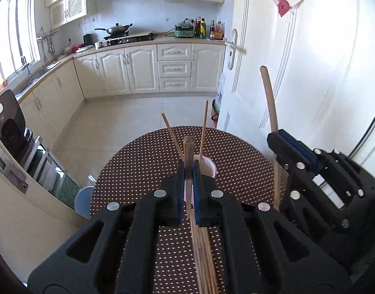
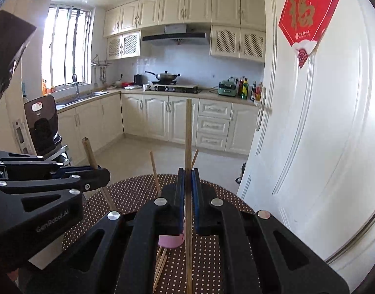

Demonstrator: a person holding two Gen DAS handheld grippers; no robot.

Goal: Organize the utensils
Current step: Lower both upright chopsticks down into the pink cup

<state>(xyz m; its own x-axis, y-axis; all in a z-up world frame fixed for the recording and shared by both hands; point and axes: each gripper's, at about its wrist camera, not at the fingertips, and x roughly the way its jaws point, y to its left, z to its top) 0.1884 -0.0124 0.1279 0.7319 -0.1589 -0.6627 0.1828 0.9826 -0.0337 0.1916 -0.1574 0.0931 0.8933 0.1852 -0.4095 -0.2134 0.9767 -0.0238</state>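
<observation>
My left gripper is shut on a wooden chopstick that stands upright above the table. Just behind it stands a pink cup with two chopsticks leaning out of it. A bundle of loose chopsticks lies on the dotted brown table under the gripper. My right gripper is shut on another chopstick, also upright, above the pink cup. Each gripper shows in the other's view: the right gripper at the right, the left gripper at the left.
A white door with a red paper sign stands close on the right of the round table. A pale blue stool sits at the table's left edge. A dark appliance stands on a rack at the left. Kitchen cabinets line the far wall.
</observation>
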